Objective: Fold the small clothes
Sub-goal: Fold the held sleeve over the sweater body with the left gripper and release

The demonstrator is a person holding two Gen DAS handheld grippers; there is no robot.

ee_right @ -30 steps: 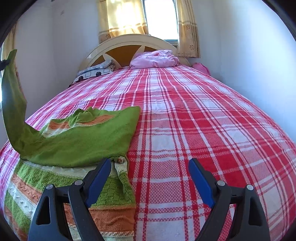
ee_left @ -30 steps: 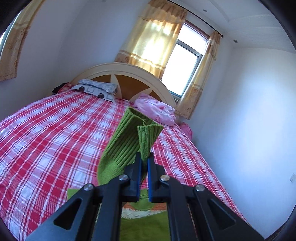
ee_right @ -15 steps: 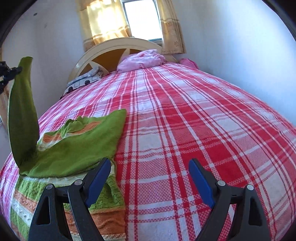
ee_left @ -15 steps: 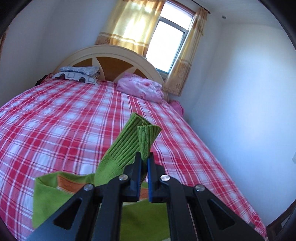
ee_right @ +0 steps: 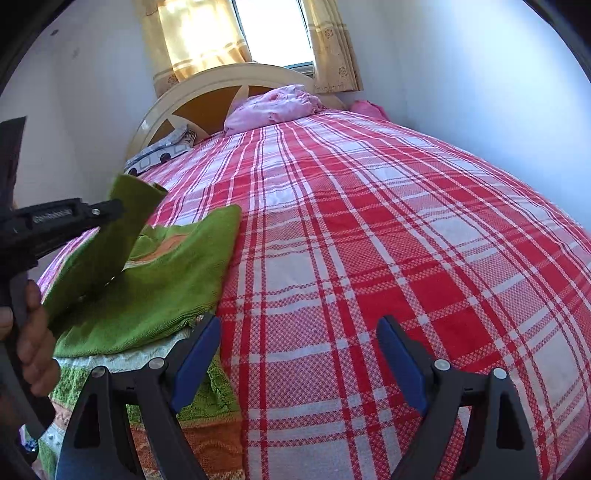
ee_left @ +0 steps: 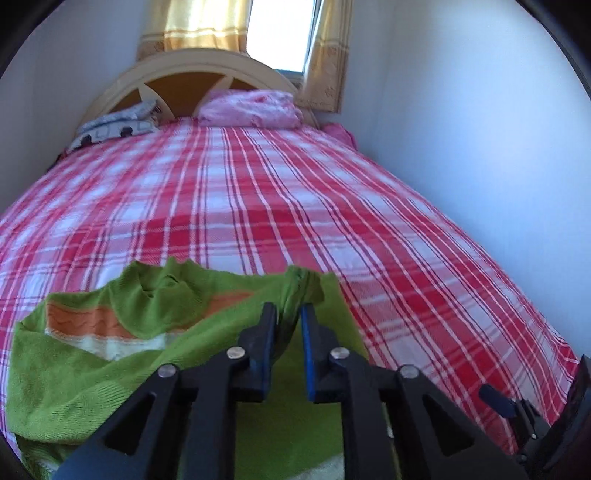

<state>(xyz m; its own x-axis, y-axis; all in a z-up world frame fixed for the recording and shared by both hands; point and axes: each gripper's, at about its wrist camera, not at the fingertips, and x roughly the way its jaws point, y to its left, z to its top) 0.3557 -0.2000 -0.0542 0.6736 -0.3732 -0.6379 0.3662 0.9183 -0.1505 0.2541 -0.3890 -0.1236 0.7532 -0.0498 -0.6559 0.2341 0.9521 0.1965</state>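
A small green knitted sweater (ee_left: 92, 354) with orange and white stripes lies on the red plaid bed (ee_left: 295, 221). My left gripper (ee_left: 288, 321) is shut on the sweater's green sleeve cuff (ee_left: 301, 288), held low over the sweater's body. In the right wrist view the left gripper (ee_right: 110, 210) holds the sleeve (ee_right: 122, 221) above the sweater (ee_right: 166, 280) at the left. My right gripper (ee_right: 299, 354) is open and empty, just above the bed at the sweater's right edge.
A pink pillow (ee_left: 251, 109) and a patterned pillow (ee_left: 114, 127) lie against the cream headboard (ee_left: 207, 70). A white wall (ee_left: 480, 147) runs along the bed's right side. A window with yellow curtains (ee_right: 199, 33) is behind the headboard.
My left gripper has lowered and carried the sleeve rightward across the sweater's body. The right gripper has stayed open near the sweater's edge, turning slightly.
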